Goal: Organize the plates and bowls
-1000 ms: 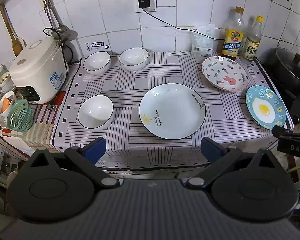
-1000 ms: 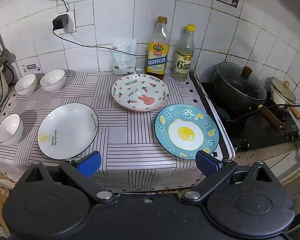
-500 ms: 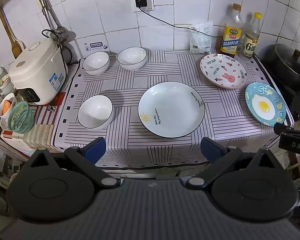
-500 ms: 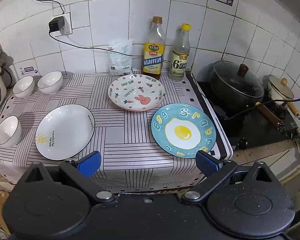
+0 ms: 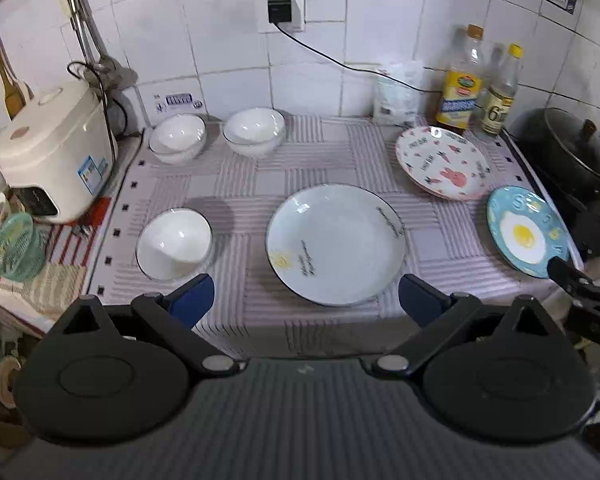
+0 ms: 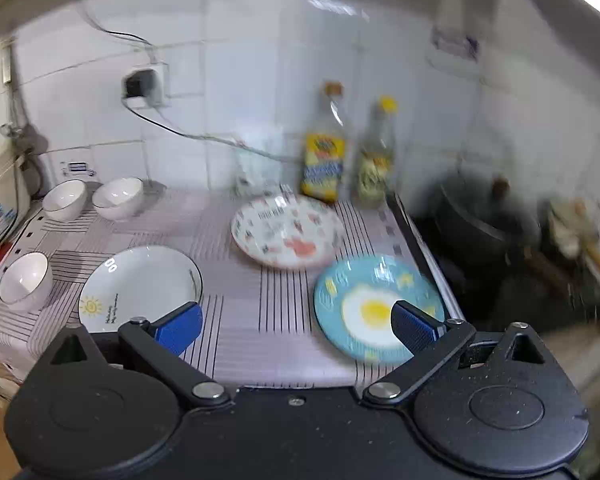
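- Fingers on both grippers spread wide, nothing between them; nothing grasped yet.
- Left gripper (image 5: 306, 298) hangs off the worktop (image 5: 240, 176) edge, lined up on the white sun plate (image 5: 335, 243). Taking that plate as landmark from here on.
- Near bowl (image 5: 175, 243) sits left of the sun plate, well apart. Two more bowls (image 5: 177, 137) (image 5: 255, 131) stand side by side behind and left of it, against the tiled wall.
- Rabbit plate (image 5: 442, 162) is behind and right of the sun plate; egg plate (image 5: 526, 232) is right of it, at the worktop's right edge. None of the crockery touches or is stacked.
- Right gripper (image 6: 296, 324) hovers over the front edge, its right finger overlapping the egg plate in view; that frame is motion-blurred, so contact cannot be told.
- Judgement: the spread layout gives each piece clear access at the rim. Task is at the start; likely bowls nest with bowls, plates stack on plates.
- Rice cooker (image 5: 54, 152) stands further left of the bowls, bottles (image 5: 460, 80) behind the rabbit plate, a dark pot (image 5: 564, 152) to the far right. Keep clear of these on swings.
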### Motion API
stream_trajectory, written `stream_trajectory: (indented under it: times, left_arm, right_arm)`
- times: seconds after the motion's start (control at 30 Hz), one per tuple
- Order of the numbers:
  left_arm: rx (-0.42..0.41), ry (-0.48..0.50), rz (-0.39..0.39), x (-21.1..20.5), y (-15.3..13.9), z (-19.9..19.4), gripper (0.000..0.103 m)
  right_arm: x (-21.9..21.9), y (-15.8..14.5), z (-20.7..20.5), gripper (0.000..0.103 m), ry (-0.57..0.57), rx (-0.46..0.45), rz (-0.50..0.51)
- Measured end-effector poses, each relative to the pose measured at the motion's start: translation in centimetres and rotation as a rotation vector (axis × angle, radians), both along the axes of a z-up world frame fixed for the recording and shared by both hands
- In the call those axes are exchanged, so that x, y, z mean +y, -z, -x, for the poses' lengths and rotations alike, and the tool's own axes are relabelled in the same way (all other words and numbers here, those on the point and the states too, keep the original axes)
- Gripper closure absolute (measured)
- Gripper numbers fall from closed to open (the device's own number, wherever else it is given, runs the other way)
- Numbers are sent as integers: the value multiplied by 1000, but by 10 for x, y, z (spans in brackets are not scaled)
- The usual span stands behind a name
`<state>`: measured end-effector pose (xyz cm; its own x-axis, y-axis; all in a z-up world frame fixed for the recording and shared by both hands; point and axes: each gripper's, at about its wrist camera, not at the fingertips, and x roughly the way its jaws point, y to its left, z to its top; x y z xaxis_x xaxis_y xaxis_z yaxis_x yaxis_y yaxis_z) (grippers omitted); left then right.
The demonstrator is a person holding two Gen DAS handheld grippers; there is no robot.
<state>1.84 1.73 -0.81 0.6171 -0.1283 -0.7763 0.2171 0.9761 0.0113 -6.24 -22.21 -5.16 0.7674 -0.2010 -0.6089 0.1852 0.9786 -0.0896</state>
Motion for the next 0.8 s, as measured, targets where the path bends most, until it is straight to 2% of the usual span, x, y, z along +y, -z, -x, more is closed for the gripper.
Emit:
stream_trajectory:
  times: [0.17,0.27,0.37,0.5,0.67,0.8]
  left_arm:
    - [-25,-11,85,15,28,-23,0]
    - [20,-42,87,17,54,-43,0]
    - [72,-43,66,15,87,-65,0]
    - [104,-31,48,8,129,-92,0]
    - [187,-56,44,6,171,-118,4]
    - [234,-58,72,11,190,-126,12]
  right_arm:
    - [-6,25,-16,1,-112,-107,-100]
    - [-3,48,-37,2,-154,-54,-139]
    - [-1,72,-58,3,-207,-22,-217]
    - [3,111,-89,7,-191,37,-350]
    - [17,146,-118,19,-203,39,-429]
    - [22,165,-140,30,-201,65,-478]
